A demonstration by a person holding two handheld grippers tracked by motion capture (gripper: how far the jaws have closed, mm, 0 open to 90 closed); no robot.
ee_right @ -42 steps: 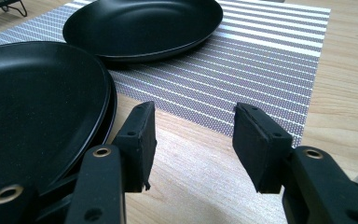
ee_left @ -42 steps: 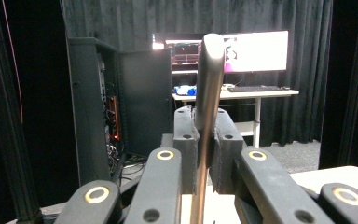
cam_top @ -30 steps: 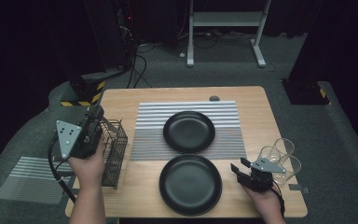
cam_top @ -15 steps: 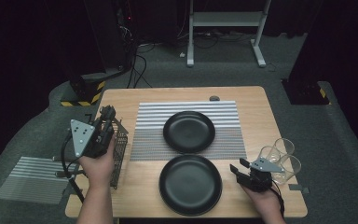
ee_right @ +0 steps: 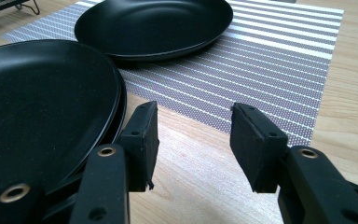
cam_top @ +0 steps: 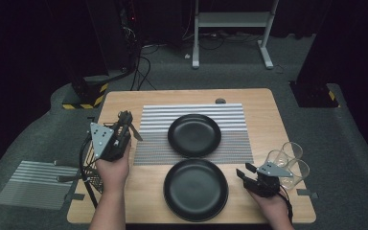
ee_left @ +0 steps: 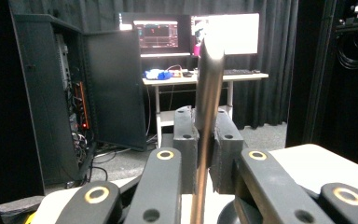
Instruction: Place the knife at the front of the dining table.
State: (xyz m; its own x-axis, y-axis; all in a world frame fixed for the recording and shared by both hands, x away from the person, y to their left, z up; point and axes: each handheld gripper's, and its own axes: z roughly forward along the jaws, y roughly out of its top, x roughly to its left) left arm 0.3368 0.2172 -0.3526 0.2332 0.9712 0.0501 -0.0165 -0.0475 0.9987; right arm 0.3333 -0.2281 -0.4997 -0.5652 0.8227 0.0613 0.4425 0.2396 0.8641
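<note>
The left tool [cam_top: 124, 125] is clamped on a slim metal utensil [ee_left: 207, 116], lifted above the bench's [cam_top: 249, 103] left edge, not yet laid by either plate. The right tool [ee_right: 193, 140], jaws apart and just closing on nothing, sits just right of the near black plate [cam_top: 195, 189].

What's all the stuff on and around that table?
Plates: two, black; one on the mat, one nearer on bare wood.
Mat: one, grey-striped, table middle.
Glasses: three, clear, right edge.
Wire basket: one, black, left edge.
Metal utensil: one, silvery, clamped upright in the left gripper.
Table: one, light wood.
Left gripper: black, shut on the utensil.
Right gripper: black, open beside the near plate.
</note>
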